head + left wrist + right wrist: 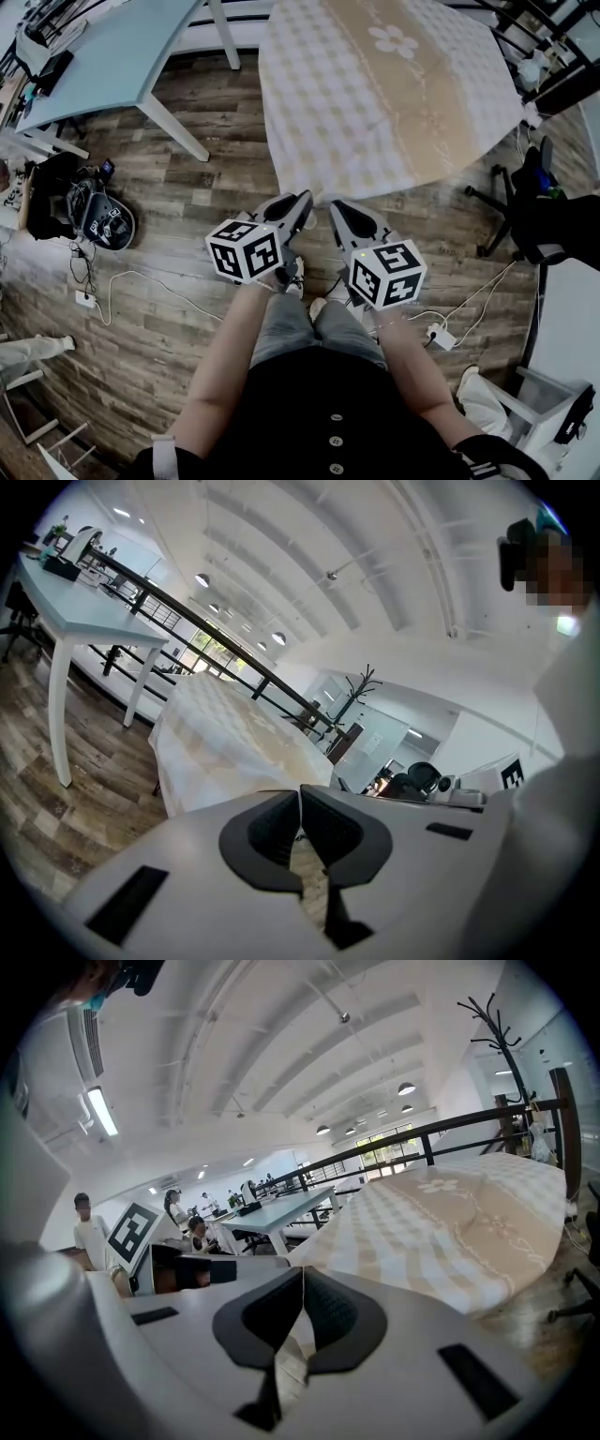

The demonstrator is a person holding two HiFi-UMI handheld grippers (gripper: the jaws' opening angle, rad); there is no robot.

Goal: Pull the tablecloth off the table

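A beige-and-white checked tablecloth (375,94) with a flowered band covers the table ahead, its near hem hanging toward me. My left gripper (303,201) and right gripper (336,206) are side by side just short of that hem, tips pointing at it. In the left gripper view the jaws of the left gripper (300,795) are shut with nothing between them, and the tablecloth (234,733) lies beyond. In the right gripper view the right gripper (303,1275) is likewise shut and empty, with the tablecloth (450,1222) ahead to the right.
A pale blue table (112,56) stands at the back left. A black bag (94,220) and a white cable lie on the wood floor at left. A power strip (441,336) is at right, near a black office chair (534,220).
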